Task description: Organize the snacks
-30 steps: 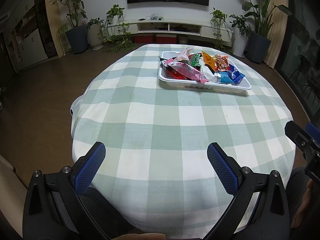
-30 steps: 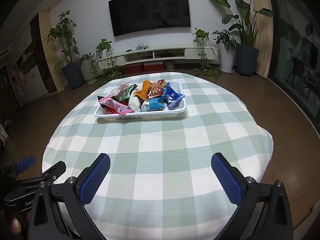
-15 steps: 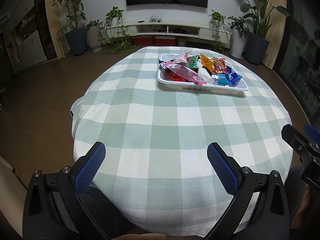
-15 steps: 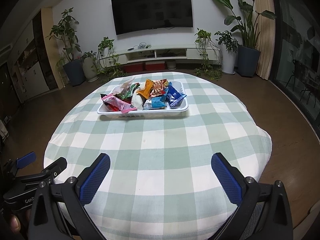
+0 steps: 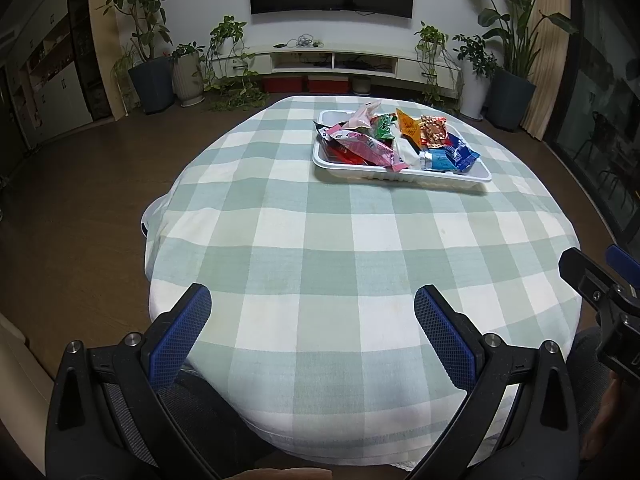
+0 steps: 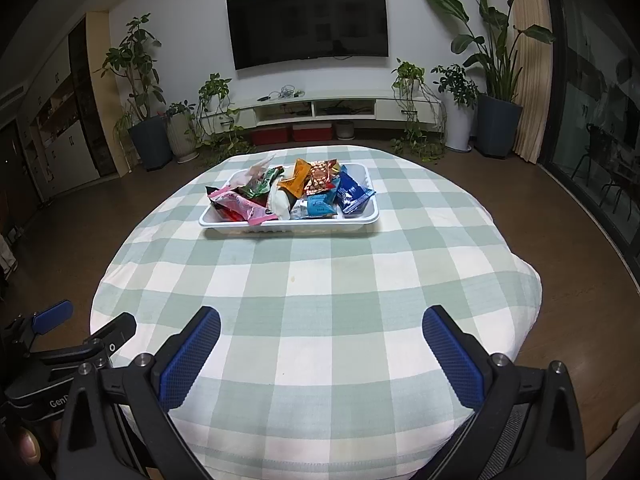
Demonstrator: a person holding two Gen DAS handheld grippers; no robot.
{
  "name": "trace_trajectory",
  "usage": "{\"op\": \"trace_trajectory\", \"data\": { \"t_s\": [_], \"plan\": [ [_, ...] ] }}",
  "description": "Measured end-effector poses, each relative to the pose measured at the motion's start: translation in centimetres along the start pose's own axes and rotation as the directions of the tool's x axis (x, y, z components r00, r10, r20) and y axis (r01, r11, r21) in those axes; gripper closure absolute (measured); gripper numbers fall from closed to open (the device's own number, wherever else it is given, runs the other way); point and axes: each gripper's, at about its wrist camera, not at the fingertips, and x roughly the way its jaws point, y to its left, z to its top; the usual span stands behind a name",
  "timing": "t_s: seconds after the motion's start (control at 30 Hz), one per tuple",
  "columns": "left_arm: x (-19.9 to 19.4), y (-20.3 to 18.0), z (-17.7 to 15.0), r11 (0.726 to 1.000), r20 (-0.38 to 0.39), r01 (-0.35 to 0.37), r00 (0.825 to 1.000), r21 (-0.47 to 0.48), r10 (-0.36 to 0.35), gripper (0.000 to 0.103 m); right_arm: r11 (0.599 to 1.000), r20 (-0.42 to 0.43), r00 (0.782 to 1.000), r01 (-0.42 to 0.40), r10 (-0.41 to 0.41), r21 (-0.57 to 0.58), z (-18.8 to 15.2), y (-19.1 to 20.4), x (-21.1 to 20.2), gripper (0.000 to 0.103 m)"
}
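Overlapping snack packets [image 6: 292, 196] hiding white tray [image 6: 288, 226] floor, labels illegible

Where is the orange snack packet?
The orange snack packet sits in the white plastic tray on the far side of the checked table, propped between the green packet and the shiny red-gold packet.

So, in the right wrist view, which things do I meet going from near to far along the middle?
right gripper → checked tablecloth → white tray of snacks → low TV cabinet → wall television
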Motion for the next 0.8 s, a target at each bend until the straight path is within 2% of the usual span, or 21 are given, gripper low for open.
{"op": "trace_trajectory", "data": {
  "t_s": [0.8],
  "plan": [
    [-0.49,-0.38,-0.32,1.0,-0.005,0.007,1.0,0.0,-0.007,0.0,1.0,0.0,1.0,0.001,-0.001,-0.001,0.13,-0.02,-0.12,0.0]
  ]
}}
